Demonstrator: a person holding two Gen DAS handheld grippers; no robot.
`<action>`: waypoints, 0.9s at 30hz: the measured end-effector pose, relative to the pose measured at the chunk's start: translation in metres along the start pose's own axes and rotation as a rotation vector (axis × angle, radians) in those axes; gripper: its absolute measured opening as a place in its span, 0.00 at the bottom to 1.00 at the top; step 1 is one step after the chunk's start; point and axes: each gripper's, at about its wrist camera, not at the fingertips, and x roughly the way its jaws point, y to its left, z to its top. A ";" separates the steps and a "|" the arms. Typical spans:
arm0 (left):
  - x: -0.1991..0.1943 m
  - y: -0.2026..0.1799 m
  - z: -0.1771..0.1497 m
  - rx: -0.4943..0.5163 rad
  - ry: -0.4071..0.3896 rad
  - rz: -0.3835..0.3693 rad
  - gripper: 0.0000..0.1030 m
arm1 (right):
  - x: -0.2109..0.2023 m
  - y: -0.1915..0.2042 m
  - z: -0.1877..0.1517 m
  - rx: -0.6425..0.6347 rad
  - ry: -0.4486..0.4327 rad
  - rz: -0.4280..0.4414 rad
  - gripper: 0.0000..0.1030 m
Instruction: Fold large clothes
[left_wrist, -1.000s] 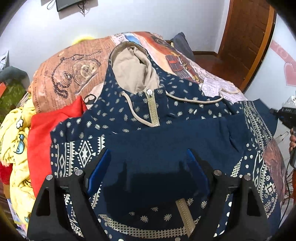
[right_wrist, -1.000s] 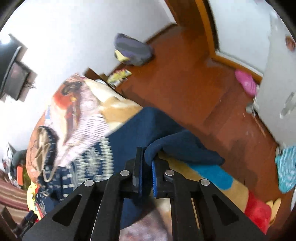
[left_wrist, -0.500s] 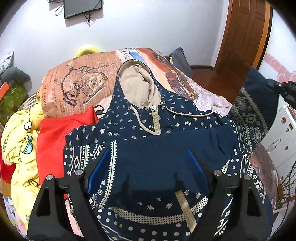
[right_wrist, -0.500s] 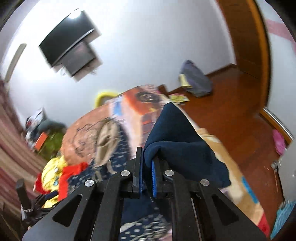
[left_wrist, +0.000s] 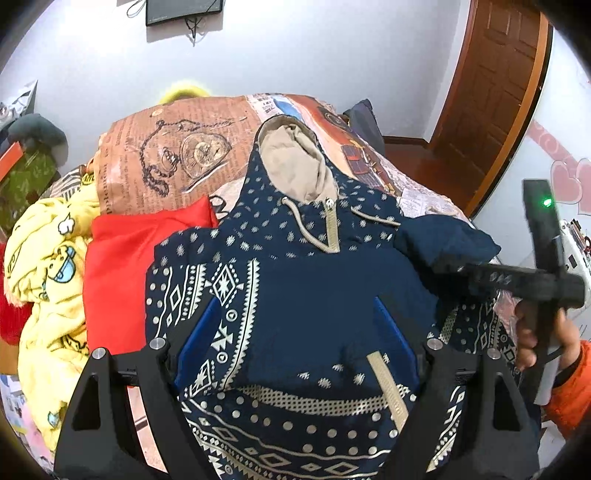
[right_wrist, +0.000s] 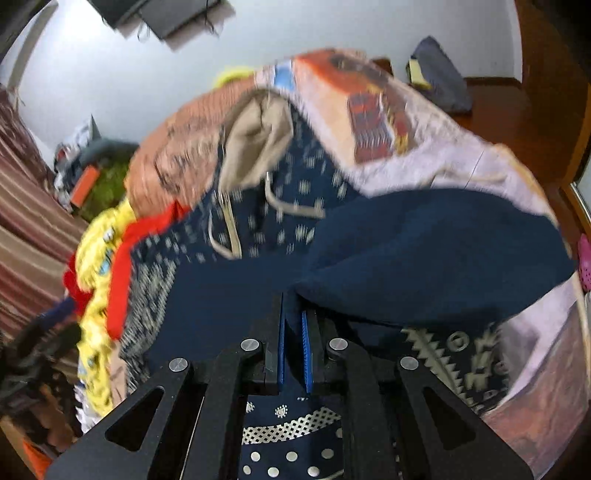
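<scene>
A navy patterned hoodie (left_wrist: 295, 258) with a beige-lined hood (left_wrist: 295, 162) lies front up on the bed. My left gripper (left_wrist: 295, 332) hovers over its lower front, jaws wide and open, the cloth below them and not pinched. My right gripper (right_wrist: 292, 325) is shut on the hoodie's plain navy right sleeve (right_wrist: 424, 251), which drapes over the chest. In the left wrist view that right gripper (left_wrist: 439, 264) reaches in from the right, holding the sleeve (left_wrist: 443, 236) above the hoodie's right side.
A red garment (left_wrist: 122, 266) and a yellow cartoon-print garment (left_wrist: 44, 266) lie left of the hoodie. The printed bedcover (left_wrist: 177, 158) stretches behind. A person's hand (left_wrist: 532, 332) holds the right gripper's handle. A wooden door (left_wrist: 491, 92) stands at the back right.
My right gripper has swung the sleeve from beyond the bed's right edge in over the hoodie's front. My left gripper has drawn back and up a little, still open.
</scene>
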 end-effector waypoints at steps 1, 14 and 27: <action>0.000 0.001 -0.001 0.000 0.005 0.001 0.80 | 0.000 0.002 -0.003 -0.002 0.010 -0.003 0.08; 0.010 -0.035 0.006 0.091 0.037 -0.003 0.80 | -0.030 -0.017 -0.013 0.005 0.107 0.076 0.57; 0.044 -0.176 0.049 0.379 0.012 -0.060 0.80 | -0.163 -0.107 -0.012 0.011 -0.215 -0.251 0.67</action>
